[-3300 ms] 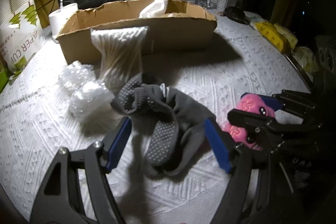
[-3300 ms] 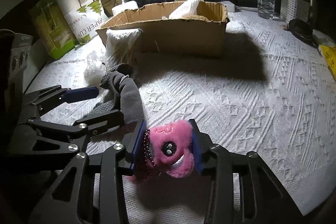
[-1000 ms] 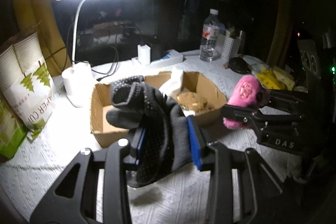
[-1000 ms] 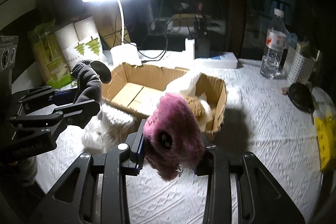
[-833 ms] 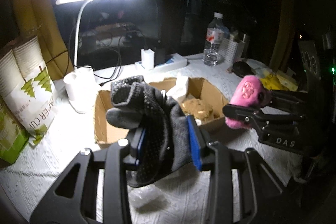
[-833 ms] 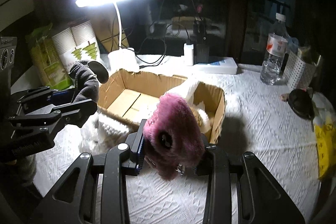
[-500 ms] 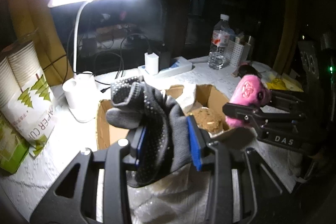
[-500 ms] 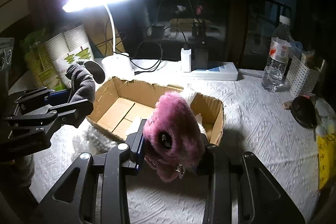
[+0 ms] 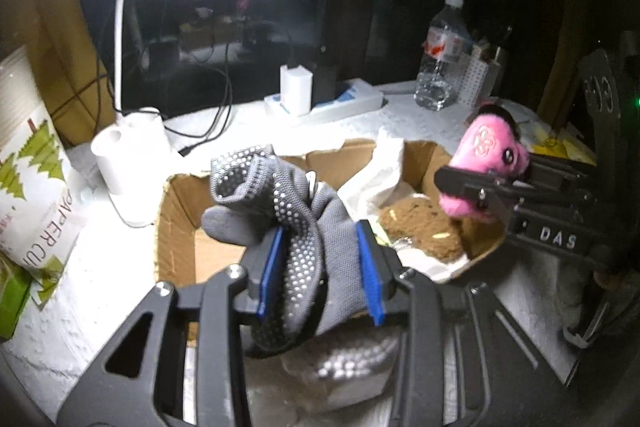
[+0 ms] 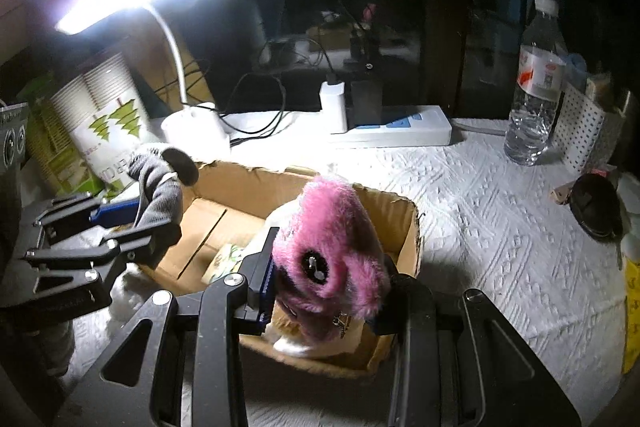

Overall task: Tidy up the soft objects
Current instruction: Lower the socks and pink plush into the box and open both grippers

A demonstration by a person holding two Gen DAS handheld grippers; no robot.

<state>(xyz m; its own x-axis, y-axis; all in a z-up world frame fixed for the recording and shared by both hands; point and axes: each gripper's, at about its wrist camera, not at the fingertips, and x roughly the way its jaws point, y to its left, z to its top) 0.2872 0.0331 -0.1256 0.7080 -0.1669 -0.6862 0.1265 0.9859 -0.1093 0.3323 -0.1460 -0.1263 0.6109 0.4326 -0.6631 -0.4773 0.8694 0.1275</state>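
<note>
Left wrist view: left gripper (image 9: 318, 267) pinches the grey dotted glove (image 9: 292, 227) between both blue pads, above the cardboard box (image 9: 176, 211).
Right wrist view: right gripper (image 10: 326, 291) squeezes the pink plush toy (image 10: 330, 247) between its fingers, over the box's near right corner.
Box contents: white cloth (image 9: 380, 171), brown plush (image 9: 420, 227).
</note>
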